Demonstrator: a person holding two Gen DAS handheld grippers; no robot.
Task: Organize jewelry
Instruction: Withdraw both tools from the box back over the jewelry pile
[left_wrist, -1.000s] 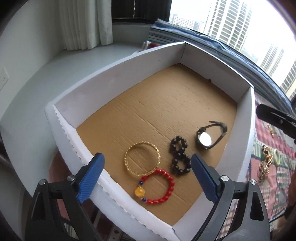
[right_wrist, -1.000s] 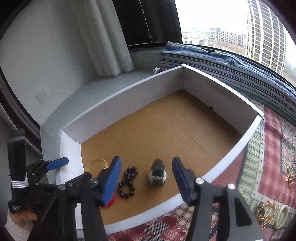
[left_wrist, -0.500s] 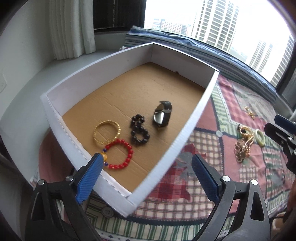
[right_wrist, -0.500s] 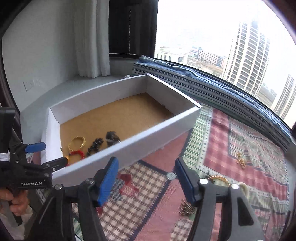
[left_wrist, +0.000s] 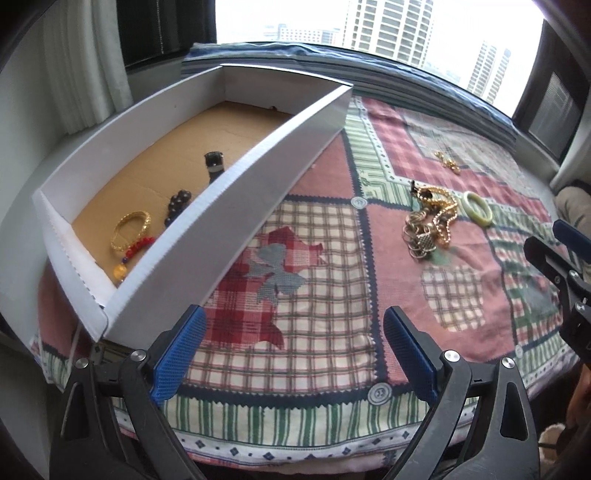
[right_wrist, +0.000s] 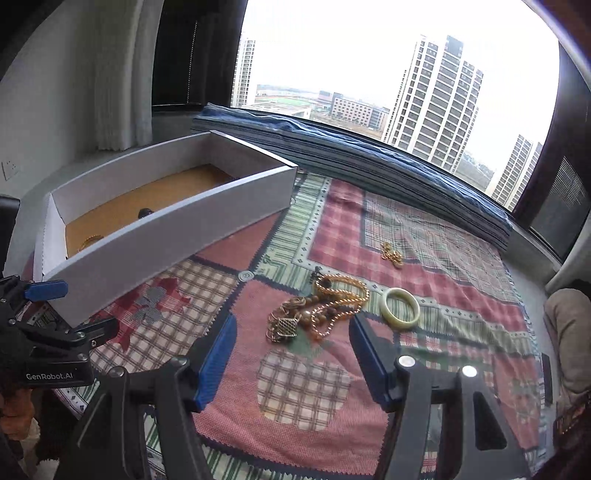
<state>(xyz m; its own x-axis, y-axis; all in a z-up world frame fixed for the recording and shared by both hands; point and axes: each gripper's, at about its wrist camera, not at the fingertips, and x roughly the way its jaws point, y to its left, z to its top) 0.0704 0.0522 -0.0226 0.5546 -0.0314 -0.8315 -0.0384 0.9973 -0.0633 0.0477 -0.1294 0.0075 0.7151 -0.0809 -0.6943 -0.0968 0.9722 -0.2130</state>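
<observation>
Right tool (right_wrist: 291, 350) before jewelry pile (right_wrist: 314, 308)

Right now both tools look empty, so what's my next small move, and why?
Probably ease the right tool forward and down onto the tangled gold chain pile. That pile lies on the patchwork cloth just ahead of its open fingers, outside the white box, which already holds bracelets. The jade bangle sits apart to the right and can wait.
</observation>
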